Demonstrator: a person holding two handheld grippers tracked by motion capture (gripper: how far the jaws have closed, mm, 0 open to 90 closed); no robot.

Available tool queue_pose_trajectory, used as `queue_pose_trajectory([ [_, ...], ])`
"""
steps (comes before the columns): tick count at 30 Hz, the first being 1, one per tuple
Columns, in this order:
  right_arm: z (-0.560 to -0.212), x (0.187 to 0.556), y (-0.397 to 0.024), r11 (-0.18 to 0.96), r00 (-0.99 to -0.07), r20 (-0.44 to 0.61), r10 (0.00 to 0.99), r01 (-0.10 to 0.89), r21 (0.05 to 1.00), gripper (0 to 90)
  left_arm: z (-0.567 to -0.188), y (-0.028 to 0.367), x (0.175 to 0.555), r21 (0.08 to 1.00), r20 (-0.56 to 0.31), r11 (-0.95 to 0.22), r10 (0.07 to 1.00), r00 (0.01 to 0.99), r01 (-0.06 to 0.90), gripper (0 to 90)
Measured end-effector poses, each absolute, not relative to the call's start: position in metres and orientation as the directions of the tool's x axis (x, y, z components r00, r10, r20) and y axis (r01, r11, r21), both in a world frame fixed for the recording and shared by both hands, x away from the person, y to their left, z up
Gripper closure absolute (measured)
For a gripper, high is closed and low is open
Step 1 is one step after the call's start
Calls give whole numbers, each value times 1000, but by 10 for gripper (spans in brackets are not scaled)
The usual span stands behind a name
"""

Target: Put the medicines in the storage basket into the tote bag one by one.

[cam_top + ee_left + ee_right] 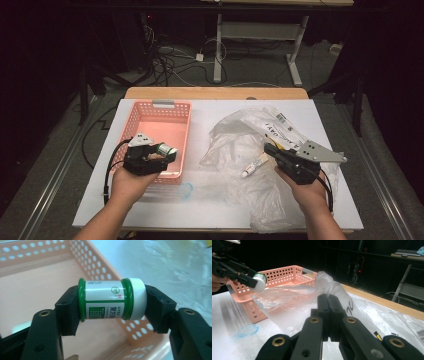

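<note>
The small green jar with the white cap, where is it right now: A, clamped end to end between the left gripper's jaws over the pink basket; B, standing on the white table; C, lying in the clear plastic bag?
A: the small green jar with the white cap sits crosswise between the left gripper jaws, above the pink perforated plastic basket.

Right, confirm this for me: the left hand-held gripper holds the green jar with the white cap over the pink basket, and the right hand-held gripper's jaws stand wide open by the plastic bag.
One thing is wrong: the right hand-held gripper is shut, its jaws pressed together on the plastic bag, as the right gripper view shows. The rest holds: the left hand-held gripper clamps the green jar over the pink basket.
</note>
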State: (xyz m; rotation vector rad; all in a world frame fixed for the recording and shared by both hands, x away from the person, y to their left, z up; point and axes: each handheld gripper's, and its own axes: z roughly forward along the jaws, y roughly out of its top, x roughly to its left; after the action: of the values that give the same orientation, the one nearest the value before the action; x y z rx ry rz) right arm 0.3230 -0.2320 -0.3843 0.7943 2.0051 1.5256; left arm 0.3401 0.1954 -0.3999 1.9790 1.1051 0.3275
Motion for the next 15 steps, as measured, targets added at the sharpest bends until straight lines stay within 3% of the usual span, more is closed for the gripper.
queue_pose_trajectory([
  [15, -382, 322, -233, 199, -707, -39, 706, 145, 969, 900, -402, 150, 305, 773, -184, -329, 703, 687, 543, 356],
])
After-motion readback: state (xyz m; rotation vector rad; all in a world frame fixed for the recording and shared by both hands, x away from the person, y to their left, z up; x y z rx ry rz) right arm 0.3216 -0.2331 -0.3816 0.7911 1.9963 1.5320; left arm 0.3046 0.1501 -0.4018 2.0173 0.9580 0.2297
